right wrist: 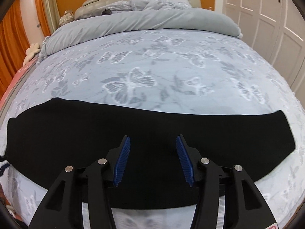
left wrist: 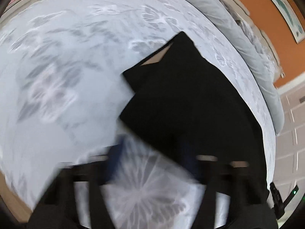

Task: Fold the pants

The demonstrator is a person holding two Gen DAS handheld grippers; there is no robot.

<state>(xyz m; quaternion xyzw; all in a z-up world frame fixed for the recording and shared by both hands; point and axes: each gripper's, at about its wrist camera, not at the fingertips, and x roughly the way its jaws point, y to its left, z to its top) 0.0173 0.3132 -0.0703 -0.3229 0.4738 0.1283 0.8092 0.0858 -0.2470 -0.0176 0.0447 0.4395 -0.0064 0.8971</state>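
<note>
Over the pants point(right wrist: 57, 133), your right gripper point(right wrist: 153, 143) hangs apart and empty; left gripper point(left wrist: 152, 164) too blurred to tell. Grabbing one layer skews the fold.

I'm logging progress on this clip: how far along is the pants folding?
Done, seemingly: the black pants lie flat as one long band across the butterfly bedsheet, apparently leg over leg. In hand: nothing; the right gripper is open above the band, and the left gripper is blurred, its state unclear. Left: folding the band's length into a compact stack.
</note>
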